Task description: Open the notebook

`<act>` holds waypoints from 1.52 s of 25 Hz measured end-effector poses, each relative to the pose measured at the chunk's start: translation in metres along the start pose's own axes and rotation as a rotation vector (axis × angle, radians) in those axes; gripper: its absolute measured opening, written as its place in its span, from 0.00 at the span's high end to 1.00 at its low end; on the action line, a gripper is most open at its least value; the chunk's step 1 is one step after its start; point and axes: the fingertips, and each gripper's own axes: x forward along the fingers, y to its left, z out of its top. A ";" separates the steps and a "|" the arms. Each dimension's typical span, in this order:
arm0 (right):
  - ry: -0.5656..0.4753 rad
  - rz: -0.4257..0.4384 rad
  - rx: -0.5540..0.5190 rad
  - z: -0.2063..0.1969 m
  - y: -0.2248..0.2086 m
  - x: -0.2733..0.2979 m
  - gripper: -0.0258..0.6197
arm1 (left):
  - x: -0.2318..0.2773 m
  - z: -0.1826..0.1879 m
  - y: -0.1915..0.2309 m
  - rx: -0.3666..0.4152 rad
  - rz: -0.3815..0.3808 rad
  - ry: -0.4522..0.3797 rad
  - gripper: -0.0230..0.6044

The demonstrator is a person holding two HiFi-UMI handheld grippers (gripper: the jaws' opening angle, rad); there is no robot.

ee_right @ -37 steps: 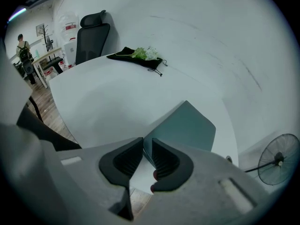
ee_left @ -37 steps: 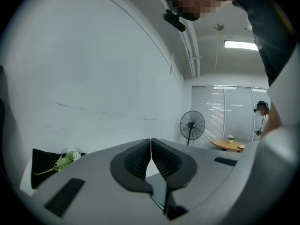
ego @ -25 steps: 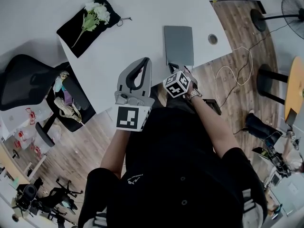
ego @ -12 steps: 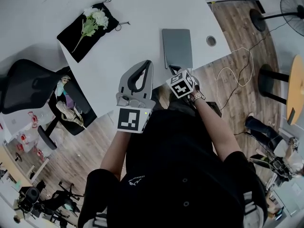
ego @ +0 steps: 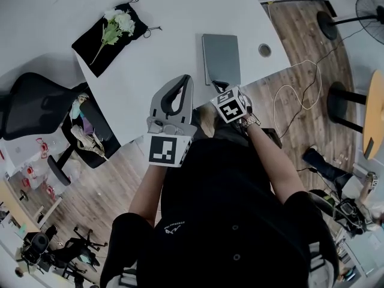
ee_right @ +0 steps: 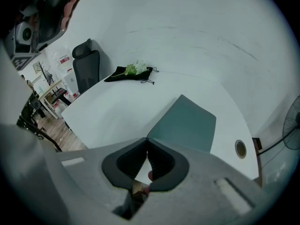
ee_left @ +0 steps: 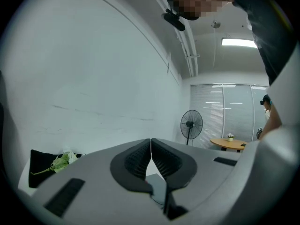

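Biggest risk: skating over the closed cover of the notebook (ego: 222, 57) instead of catching its edge. Cause: pressed-together jaws on the right gripper (ego: 219, 86), with nothing between them and no gap to slip a cover into (only bare table visible through the slot behind the tips). Next risk: pushing the whole notebook away across the white table (ego: 150, 59), toward the round cable hole (ego: 264, 50) just beyond its far right corner, for want of anything pinning it down. Also possible: lifting several pages, or the whole book, rather than the cover alone. Hard to tell from here whether touching the near left corner of the notebook or hovering just above it.

Pose of the right gripper: reaching forward from the body, angled steeply down, tips at the near edge of the notebook, marker cube (ego: 231, 105) toward the body. Pose of the left gripper (ego: 185, 78): held level, near the notebook's near left corner and to its left, off its cover, jaws likewise closed tight on nothing. Well left of the notebook, out of the way: a black cloth (ego: 90, 44) with white flowers (ego: 123, 20).
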 end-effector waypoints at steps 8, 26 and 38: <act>-0.034 0.031 0.030 0.002 -0.003 -0.010 0.94 | -0.004 -0.005 -0.010 0.040 0.025 0.017 0.95; -0.087 0.067 0.059 -0.001 -0.015 -0.035 0.94 | -0.007 -0.003 -0.038 0.064 0.071 0.013 0.95; -0.136 0.086 0.093 -0.001 -0.026 -0.056 0.94 | 0.000 -0.002 -0.063 0.059 0.067 0.011 0.95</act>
